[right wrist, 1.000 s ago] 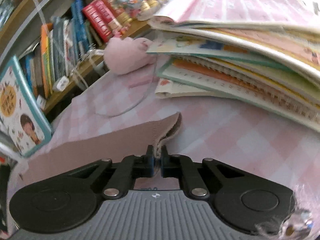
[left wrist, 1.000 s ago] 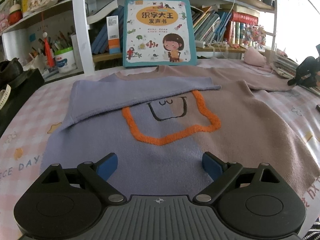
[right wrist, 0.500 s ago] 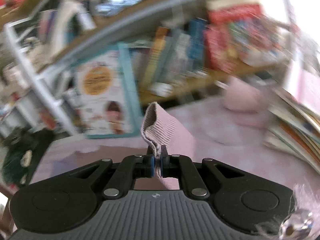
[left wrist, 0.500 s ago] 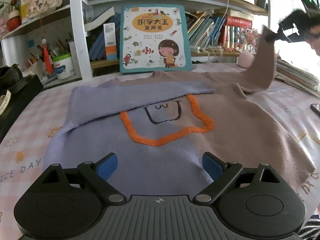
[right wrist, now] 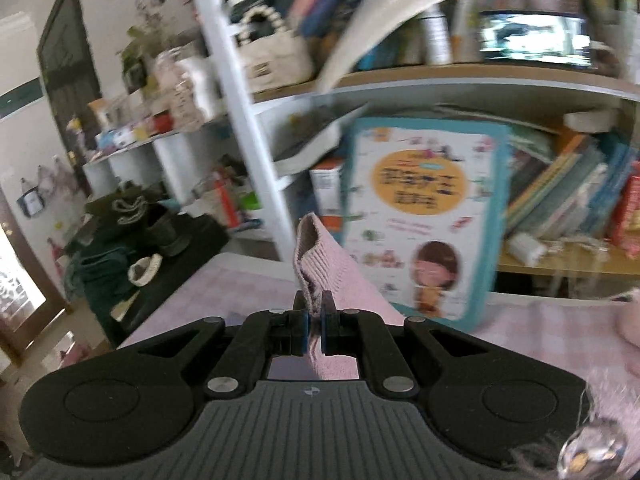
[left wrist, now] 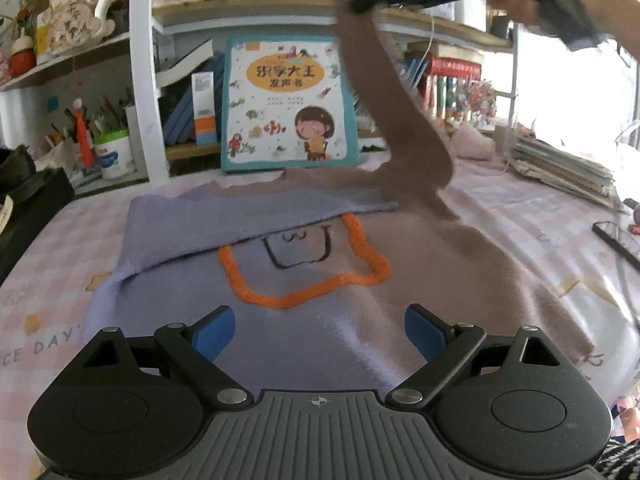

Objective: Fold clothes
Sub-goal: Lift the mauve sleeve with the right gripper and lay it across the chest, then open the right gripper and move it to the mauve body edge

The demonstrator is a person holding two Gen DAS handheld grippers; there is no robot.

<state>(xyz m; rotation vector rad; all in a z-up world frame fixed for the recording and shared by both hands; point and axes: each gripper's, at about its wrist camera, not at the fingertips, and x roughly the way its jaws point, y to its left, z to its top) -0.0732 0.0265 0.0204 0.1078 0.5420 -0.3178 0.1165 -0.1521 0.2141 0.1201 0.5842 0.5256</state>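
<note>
One lilac sleeve (left wrist: 256, 216) of the two-tone knit sweater (left wrist: 360, 292) lies folded across; the right gripper (right wrist: 315, 326) pinches the raised brown sleeve's ribbed cuff (right wrist: 316, 256), the left gripper (left wrist: 318, 330) spread wide, body folds remaining.

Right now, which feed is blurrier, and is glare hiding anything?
Right wrist view: heavy motion smear over shelves and picture book; only the fingers and pinched sleeve cuff stay crisp. Left wrist view: sweater sharp, raised sleeve smeared, window glare washes out the right.
</note>
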